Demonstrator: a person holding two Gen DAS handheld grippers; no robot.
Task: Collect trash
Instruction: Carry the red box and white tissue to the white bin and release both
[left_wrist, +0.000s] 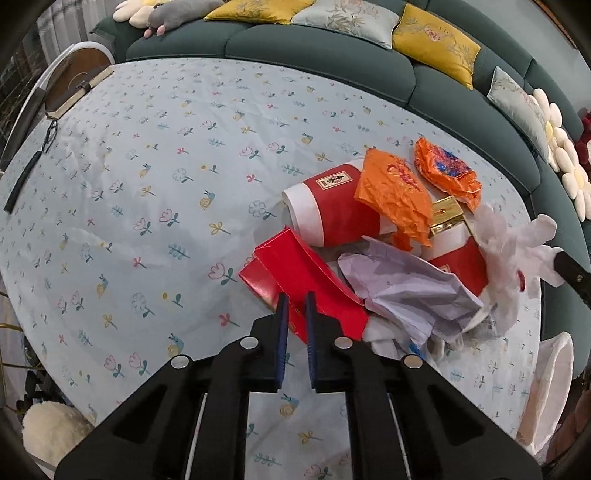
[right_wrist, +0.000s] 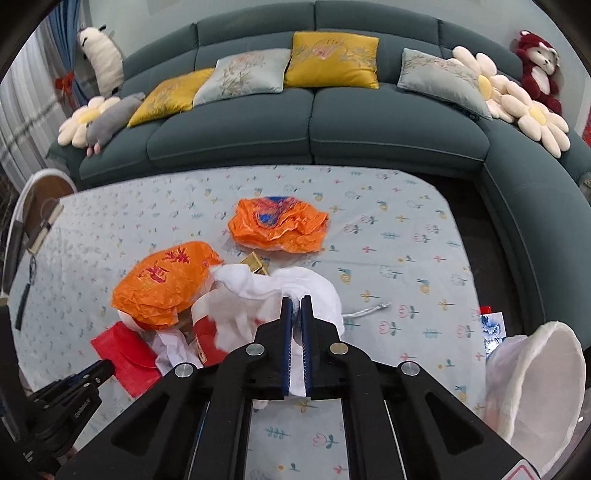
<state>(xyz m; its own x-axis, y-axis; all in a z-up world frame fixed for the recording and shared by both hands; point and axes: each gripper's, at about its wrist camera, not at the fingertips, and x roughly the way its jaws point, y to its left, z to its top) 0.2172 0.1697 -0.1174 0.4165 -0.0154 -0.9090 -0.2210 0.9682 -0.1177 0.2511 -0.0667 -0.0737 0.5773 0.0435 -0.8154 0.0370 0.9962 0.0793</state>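
A trash pile lies on the floral tablecloth (left_wrist: 147, 184): a red-and-white paper cup (left_wrist: 328, 210), two orange wrappers (left_wrist: 391, 192) (left_wrist: 443, 170), a flat red packet (left_wrist: 295, 280), crumpled pale paper (left_wrist: 410, 288), a gold box (left_wrist: 447, 214) and white tissue (left_wrist: 509, 254). My left gripper (left_wrist: 295, 299) hovers over the red packet's near end, jaws a narrow gap apart, nothing clearly held. My right gripper (right_wrist: 295, 301) is shut on the white tissue (right_wrist: 266, 284), lifted above the pile. The orange wrappers (right_wrist: 166, 280) (right_wrist: 280, 221) and red packet (right_wrist: 125, 354) show in the right wrist view.
A white-lined bin (right_wrist: 532, 387) stands at the table's near right edge, also in the left wrist view (left_wrist: 550, 387). A teal sofa (right_wrist: 314, 125) with cushions runs behind the table. A book (left_wrist: 74, 96) and glasses (left_wrist: 50, 133) lie at the far left.
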